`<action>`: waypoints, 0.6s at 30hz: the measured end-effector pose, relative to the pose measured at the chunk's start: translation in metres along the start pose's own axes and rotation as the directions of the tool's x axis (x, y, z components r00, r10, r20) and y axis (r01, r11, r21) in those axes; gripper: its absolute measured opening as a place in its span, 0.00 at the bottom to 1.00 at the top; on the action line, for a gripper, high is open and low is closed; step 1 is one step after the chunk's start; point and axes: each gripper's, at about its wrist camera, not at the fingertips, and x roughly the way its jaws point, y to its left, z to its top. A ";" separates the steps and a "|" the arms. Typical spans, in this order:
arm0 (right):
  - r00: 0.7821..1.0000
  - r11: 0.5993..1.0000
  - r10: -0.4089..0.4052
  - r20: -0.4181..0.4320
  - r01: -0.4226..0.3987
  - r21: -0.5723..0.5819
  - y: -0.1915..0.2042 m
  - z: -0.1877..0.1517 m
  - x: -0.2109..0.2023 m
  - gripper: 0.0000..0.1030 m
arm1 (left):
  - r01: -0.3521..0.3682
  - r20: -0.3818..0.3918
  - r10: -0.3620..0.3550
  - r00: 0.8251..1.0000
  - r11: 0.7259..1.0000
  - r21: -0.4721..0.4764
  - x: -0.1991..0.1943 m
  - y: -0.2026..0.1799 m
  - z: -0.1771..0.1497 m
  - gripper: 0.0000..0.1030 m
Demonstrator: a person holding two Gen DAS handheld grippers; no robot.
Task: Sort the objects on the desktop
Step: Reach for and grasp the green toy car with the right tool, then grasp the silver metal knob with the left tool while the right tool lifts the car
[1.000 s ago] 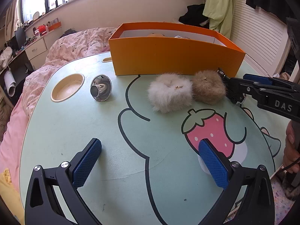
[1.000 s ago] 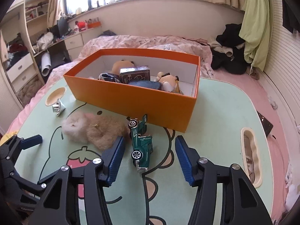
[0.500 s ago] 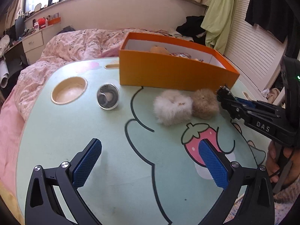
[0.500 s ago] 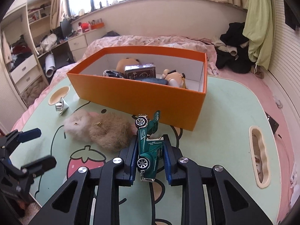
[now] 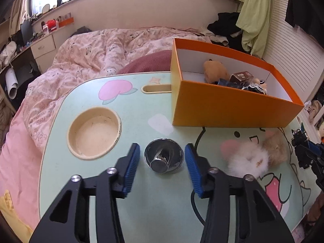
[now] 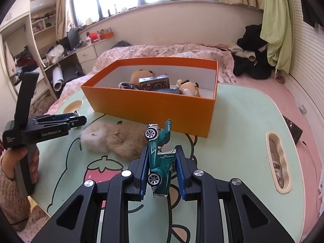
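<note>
My right gripper (image 6: 162,172) is shut on a green toy car (image 6: 160,160) and holds it above the table, in front of the orange box (image 6: 154,109). My left gripper (image 5: 162,166) is open, its blue pads on either side of a shiny metal cup-shaped piece (image 5: 163,158) that rests on the table; I cannot tell if the pads touch it. A white fur ball (image 5: 248,161) and a tan fur ball (image 5: 276,149) lie side by side near the box (image 5: 226,109). The box holds plush toys and small boxes.
The green cartoon table has a round cup recess (image 5: 94,129) at the left, a slot (image 5: 156,89) behind it and a long slot (image 6: 278,164) at the right. A pink bed lies beyond the table's far edge. The left gripper shows in the right wrist view (image 6: 78,119).
My left gripper has moved forward and left to the metal piece and narrowed around it. My right gripper, shut on the green car half a second ago, has lifted it off the table.
</note>
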 end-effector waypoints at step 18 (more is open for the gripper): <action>0.999 1.000 0.017 0.029 -0.017 0.004 -0.006 -0.001 -0.008 0.71 | 0.143 0.177 -0.152 0.972 0.988 0.063 -0.079 -0.032 0.021 0.37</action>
